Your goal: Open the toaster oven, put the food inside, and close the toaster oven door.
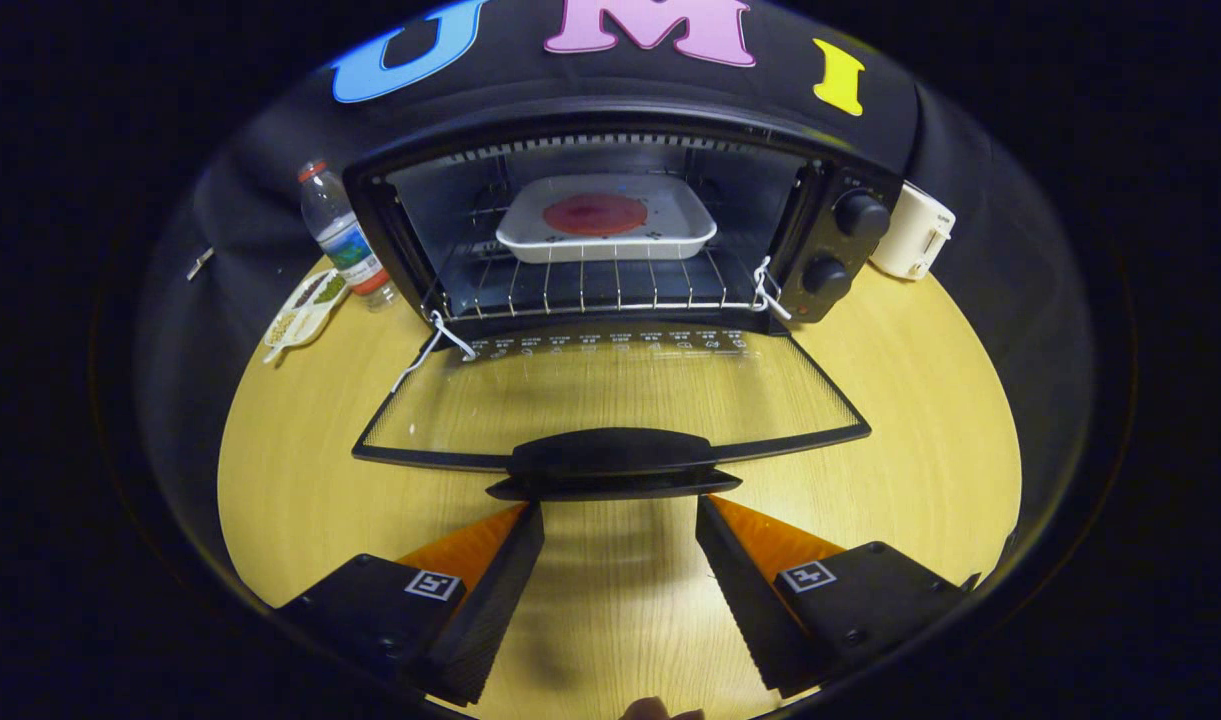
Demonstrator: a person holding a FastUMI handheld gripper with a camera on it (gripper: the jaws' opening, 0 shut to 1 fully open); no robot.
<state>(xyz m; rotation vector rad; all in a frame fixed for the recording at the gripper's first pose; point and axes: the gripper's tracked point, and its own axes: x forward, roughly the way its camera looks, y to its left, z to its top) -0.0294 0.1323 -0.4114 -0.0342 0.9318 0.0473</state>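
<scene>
A black toaster oven (pixel 830 240) stands at the back of the round wooden table (pixel 920 420) with its glass door (pixel 610 400) folded down flat toward me. On the wire rack (pixel 590 288) inside rests a white tray (pixel 607 222) holding a flat red round of food (pixel 595 214). The door's black handle (pixel 610 462) lies just ahead of my gripper (pixel 620 512). The gripper is open, its fingertips (pixel 525 530) a little below and in front of the handle, with only bare table between them.
A water bottle (pixel 342 238) and a small divided dish of snacks (pixel 305 308) sit left of the oven. A white appliance (pixel 912 232) stands to its right. Two knobs (pixel 860 214) are on the oven's right panel. White string ties hang at both door hinges.
</scene>
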